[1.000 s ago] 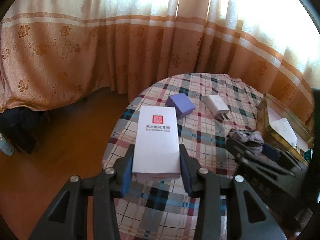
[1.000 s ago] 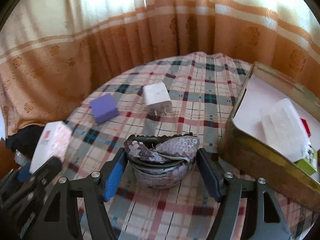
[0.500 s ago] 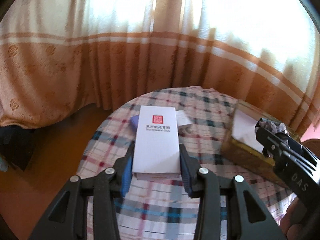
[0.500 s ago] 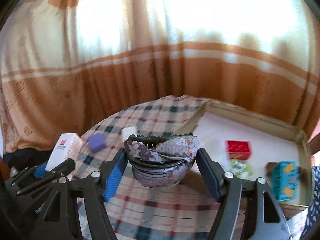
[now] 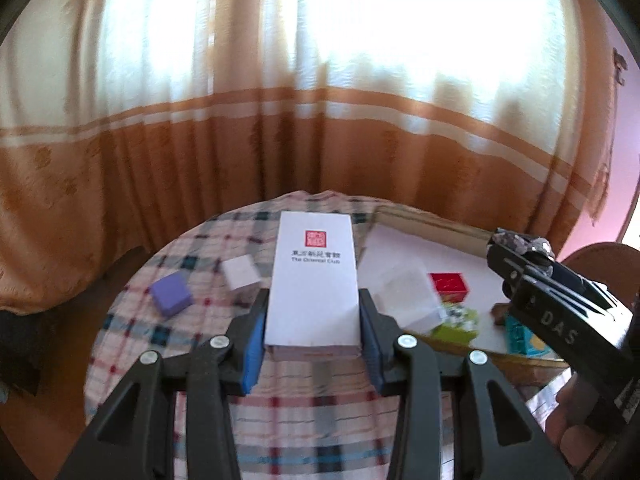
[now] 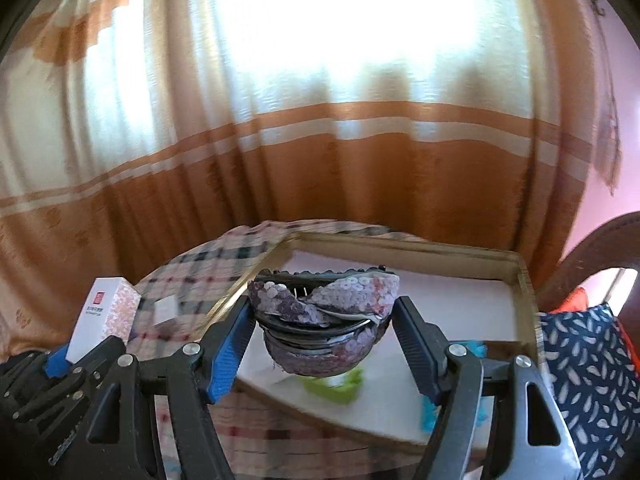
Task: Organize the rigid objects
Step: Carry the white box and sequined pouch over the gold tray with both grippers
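White box point(image 5: 314, 280) pinched in left tool point(image 5: 312, 344); sequined hair clip point(image 6: 324, 320) pinched in right tool point(image 6: 324, 344), above tray point(image 6: 400, 240).

The white box point(image 5: 314, 280) bears a red square seal at twelve o'clock, with "The Oriental Club" beneath. The right gripper point(image 5: 520, 245), at three o'clock, reads "DAS".

Backlit curtains point(image 5: 320, 100), cream above and orange-brown below with pale horizontal stripes, cover the whole far side, with strong daylight showing through the upper part. A round table under a plaid cloth point(image 5: 192, 248) stands before them on a wooden floor point(image 5: 116, 264). A pink wall point(image 6: 616, 184) and a dark leaf-patterned cushion point(image 6: 588, 384) show at right.
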`<control>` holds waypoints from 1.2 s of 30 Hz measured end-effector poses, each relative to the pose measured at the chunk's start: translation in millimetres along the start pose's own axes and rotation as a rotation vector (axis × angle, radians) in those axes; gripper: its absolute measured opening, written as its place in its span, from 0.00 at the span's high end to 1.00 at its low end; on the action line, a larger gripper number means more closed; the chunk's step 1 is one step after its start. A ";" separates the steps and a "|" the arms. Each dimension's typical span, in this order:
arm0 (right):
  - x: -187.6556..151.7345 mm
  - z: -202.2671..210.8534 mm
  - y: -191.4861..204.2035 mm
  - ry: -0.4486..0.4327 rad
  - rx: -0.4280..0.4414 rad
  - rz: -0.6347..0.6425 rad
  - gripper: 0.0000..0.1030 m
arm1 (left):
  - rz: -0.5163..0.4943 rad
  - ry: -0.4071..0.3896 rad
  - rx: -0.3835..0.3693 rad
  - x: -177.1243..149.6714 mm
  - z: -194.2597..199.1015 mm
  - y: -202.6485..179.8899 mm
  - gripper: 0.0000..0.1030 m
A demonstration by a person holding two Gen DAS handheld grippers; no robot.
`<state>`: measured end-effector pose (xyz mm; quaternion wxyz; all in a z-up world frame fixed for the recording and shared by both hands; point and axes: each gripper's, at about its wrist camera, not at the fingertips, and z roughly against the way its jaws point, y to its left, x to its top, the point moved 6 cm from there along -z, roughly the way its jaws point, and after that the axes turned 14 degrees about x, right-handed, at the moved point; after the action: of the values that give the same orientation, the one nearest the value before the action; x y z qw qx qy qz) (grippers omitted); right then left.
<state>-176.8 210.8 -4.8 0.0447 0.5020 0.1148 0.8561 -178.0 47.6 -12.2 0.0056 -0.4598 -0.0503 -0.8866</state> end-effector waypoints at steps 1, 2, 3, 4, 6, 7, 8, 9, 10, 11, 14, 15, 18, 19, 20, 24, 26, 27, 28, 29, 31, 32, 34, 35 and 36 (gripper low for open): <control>2.7 0.5 -7.5 -0.003 -0.014 -0.006 0.30 | -0.009 -0.005 -0.008 2.4 0.6 -7.0 0.60; 4.6 0.3 -13.1 -0.005 -0.025 -0.010 0.30 | -0.017 -0.010 -0.014 4.4 1.3 -12.3 0.60; 6.1 0.3 -18.0 -0.006 -0.035 -0.012 0.30 | -0.025 -0.014 -0.022 7.4 1.6 -20.0 0.60; 7.4 2.0 -24.2 -0.007 -0.045 -0.014 0.30 | -0.033 -0.018 -0.030 9.9 2.0 -26.8 0.60; 9.7 2.9 -34.7 -0.010 -0.064 -0.021 0.30 | -0.047 -0.024 -0.048 14.0 2.4 -39.9 0.60; 10.9 3.1 -40.5 -0.010 -0.076 -0.026 0.30 | -0.056 -0.025 -0.055 16.0 2.0 -47.2 0.60; 11.9 3.5 -46.8 -0.010 -0.089 -0.032 0.30 | -0.069 -0.028 -0.062 17.9 1.6 -55.2 0.60; 11.9 3.7 -51.5 -0.010 -0.099 -0.036 0.30 | -0.081 -0.031 -0.065 19.7 0.1 -62.0 0.60; 12.8 2.7 -59.0 -0.006 -0.113 -0.043 0.30 | -0.096 -0.034 -0.066 20.8 -1.3 -70.3 0.60; 13.3 2.3 -64.0 -0.004 -0.122 -0.049 0.30 | -0.110 -0.035 -0.067 21.4 -3.4 -78.2 0.60; 13.5 0.8 -79.9 0.009 -0.155 -0.057 0.30 | -0.138 -0.025 -0.074 21.7 -9.3 -96.3 0.60; 13.1 0.7 -84.1 0.013 -0.163 -0.060 0.30 | -0.143 -0.021 -0.075 20.7 -11.5 -100.1 0.60; 11.0 -0.4 -96.9 0.018 -0.183 -0.075 0.30 | -0.150 0.007 -0.080 16.9 -20.3 -111.3 0.60; 10.4 -1.0 -100.7 0.020 -0.189 -0.078 0.30 | -0.151 0.017 -0.081 15.2 -23.7 -113.9 0.60; 9.6 -1.9 -104.6 0.023 -0.192 -0.084 0.30 | -0.153 0.030 -0.079 13.1 -27.6 -117.3 0.60; 6.2 -2.9 -114.8 0.026 -0.194 -0.108 0.30 | -0.163 0.049 -0.080 7.8 -34.6 -127.3 0.60; 5.8 -3.3 -117.9 0.026 -0.195 -0.112 0.30 | -0.174 0.050 -0.076 7.3 -36.7 -132.5 0.60; 5.8 -3.4 -119.7 0.026 -0.194 -0.115 0.30 | -0.177 0.050 -0.076 7.6 -37.0 -134.2 0.60; 6.5 -3.2 -122.5 0.026 -0.194 -0.119 0.30 | -0.181 0.049 -0.074 8.1 -37.4 -136.4 0.60; 7.0 -3.0 -124.1 0.025 -0.194 -0.122 0.30 | -0.184 0.049 -0.073 8.7 -37.9 -138.6 0.60; 8.8 -2.6 -127.5 0.022 -0.196 -0.126 0.30 | -0.187 0.050 -0.072 10.4 -38.9 -141.9 0.60; 9.8 -3.0 -129.3 0.023 -0.195 -0.129 0.30 | -0.190 0.050 -0.072 11.2 -39.4 -144.2 0.60; 11.7 -3.4 -133.1 0.023 -0.194 -0.137 0.30 | -0.198 0.051 -0.068 12.9 -41.2 -148.4 0.60; 12.4 -3.3 -134.7 0.022 -0.195 -0.140 0.30 | -0.203 0.052 -0.064 13.6 -42.3 -151.0 0.60; 13.0 -3.3 -136.6 0.022 -0.196 -0.143 0.30 | -0.206 0.054 -0.062 14.1 -43.5 -152.2 0.60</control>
<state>-191.3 345.2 -28.3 0.1533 0.4761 0.0664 0.8634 -230.1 195.4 -38.3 -0.0983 -0.4281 -0.0698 -0.8957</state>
